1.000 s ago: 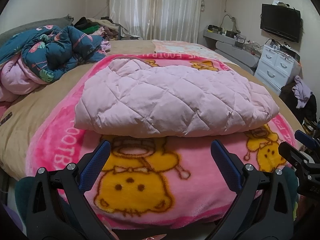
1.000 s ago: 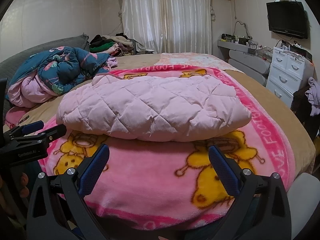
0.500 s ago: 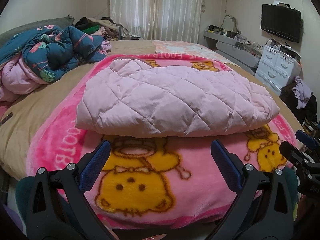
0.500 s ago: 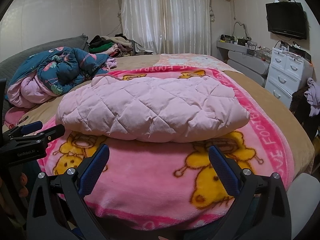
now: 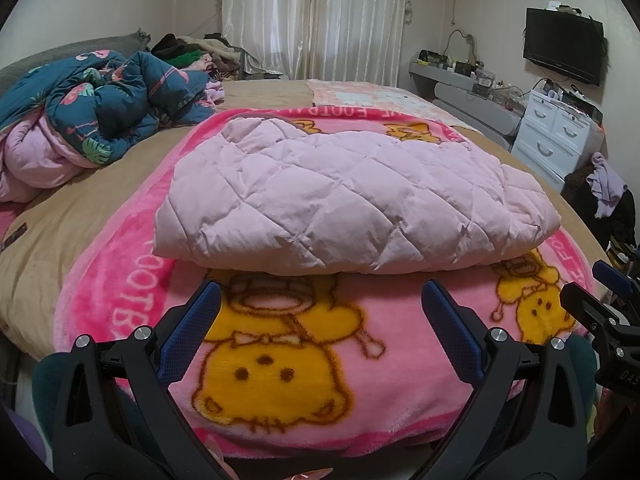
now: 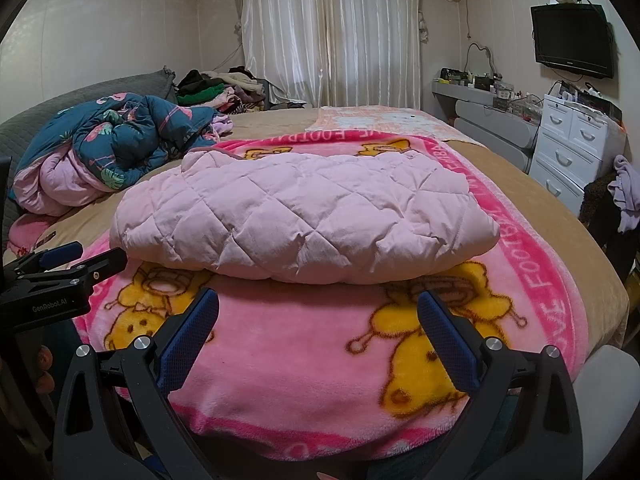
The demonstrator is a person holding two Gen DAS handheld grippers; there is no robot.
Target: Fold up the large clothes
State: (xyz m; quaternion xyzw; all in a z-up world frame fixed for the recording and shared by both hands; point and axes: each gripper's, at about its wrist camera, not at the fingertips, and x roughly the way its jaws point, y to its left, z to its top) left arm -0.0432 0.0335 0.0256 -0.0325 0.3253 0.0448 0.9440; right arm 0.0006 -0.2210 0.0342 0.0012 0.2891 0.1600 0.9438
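A pale pink quilted jacket [image 5: 352, 204] [image 6: 304, 220] is seen folded into a thick bundle, laid across the middle of a pink cartoon-print blanket [image 5: 288, 356] [image 6: 288, 364] spread over a tan bed [image 5: 80, 208] [image 6: 552, 216]. Just short of the bundle's near edge, the left gripper [image 5: 320, 312] and the right gripper [image 6: 318, 314] are held over the blanket, jaws spread wide, nothing gripped, the garment untouched. A crumpled teal floral duvet [image 5: 108, 100] [image 6: 132, 132] is heaped to the left; white drawers [image 5: 556, 136] and a wall television [image 6: 572, 40] are placed to the right.
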